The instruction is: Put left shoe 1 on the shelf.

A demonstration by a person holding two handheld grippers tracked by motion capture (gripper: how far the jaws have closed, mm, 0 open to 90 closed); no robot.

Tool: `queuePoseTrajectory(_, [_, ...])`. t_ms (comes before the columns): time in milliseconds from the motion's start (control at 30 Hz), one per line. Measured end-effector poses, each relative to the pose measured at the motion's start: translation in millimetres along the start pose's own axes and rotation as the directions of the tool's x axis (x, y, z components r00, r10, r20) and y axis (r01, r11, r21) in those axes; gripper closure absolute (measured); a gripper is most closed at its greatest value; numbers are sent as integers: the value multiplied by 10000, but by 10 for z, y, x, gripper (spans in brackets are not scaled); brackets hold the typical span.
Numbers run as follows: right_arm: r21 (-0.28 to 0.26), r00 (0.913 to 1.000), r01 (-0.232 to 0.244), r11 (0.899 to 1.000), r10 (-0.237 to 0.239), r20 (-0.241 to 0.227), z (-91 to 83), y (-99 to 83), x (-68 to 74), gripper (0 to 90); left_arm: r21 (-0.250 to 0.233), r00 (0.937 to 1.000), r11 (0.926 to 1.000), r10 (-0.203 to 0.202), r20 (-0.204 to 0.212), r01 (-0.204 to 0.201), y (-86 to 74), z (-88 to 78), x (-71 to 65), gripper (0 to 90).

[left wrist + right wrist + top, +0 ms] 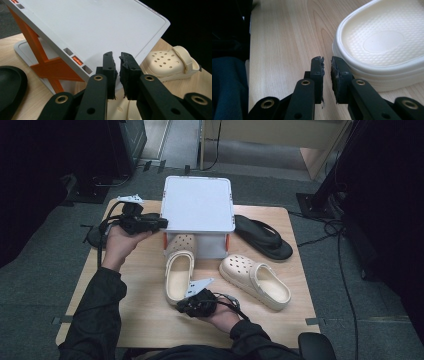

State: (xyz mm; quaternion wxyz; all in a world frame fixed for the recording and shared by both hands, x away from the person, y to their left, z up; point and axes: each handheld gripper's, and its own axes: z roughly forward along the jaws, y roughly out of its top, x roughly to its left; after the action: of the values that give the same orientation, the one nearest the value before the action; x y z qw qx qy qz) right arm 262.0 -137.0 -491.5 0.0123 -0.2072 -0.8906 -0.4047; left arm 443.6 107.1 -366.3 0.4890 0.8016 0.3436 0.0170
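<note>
- At the left of the high view, the left gripper [161,223] is held level at the left edge of a white box lid [198,202] in the upper middle of the frame.
- In the left gripper view its jaws are nearly together, a thin gap between them and nothing in it, their tips right at the lid's near edge; I cannot tell whether they touch it.
- The box has orange clips [48,67].
- Below the box, a cream clog [178,272] lies lengthwise, toe tucked under the lid.
- At its heel, bottom centre, the right gripper [181,308] has jaws drawn narrow and empty, just beside the clog's heel rim [372,72].
- Right of centre lies a second cream clog [255,280].
- Upper right, a black sandal [264,237] rests on the wooden table [135,295].
</note>
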Motion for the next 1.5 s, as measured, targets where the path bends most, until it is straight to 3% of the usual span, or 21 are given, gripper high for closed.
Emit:
queuePoseTrajectory(200, [-85,9995,227,9997,-225,217,32,13,21,833,107,9994,9997,208,-275,-205,5,-4,-30,863])
queuePoseTrajectory(333, [-147,9990,216,9997,-210,393,28,23,24,832,114,9996,9998,180,-212,-177,3,-7,-24,865])
queuePoseTrajectory(467, [-605,9979,164,9980,-126,632,-3,82,-28,832,45,9998,9999,113,-148,-112,-3,-2,-19,865])
queuePoseTrajectory(733, [-619,9965,360,9974,-312,772,4,109,-51,851,50,9999,10000,86,-131,-85,-6,-2,-17,872])
queuePoseTrajectory(1000, [-489,9873,849,9952,-774,1391,50,146,-41,854,68,9999,9999,88,-84,-88,-8,-4,-14,876])
queuePoseTrajectory(1067, [-545,9862,719,9959,-628,1535,29,161,-90,855,68,9999,9999,83,-78,-82,-8,-3,-15,876])
queuePoseTrajectory(1100, [-672,9913,523,9964,-436,1245,19,174,-136,862,57,9999,10000,76,-78,-76,-8,-2,-16,876])
queuePoseTrajectory(1167, [-683,9915,523,9963,-436,1227,21,178,-139,864,68,9999,9999,83,-74,-82,-8,-3,-14,876])
queuePoseTrajectory(1333, [-593,9826,945,9938,-835,1659,58,228,-127,862,72,9999,9999,74,-68,-73,-8,-2,-14,878])
queuePoseTrajectory(1500, [-1038,9814,569,9930,-365,1883,7,296,-255,861,73,10000,10000,32,-46,-32,-9,-2,-14,878])
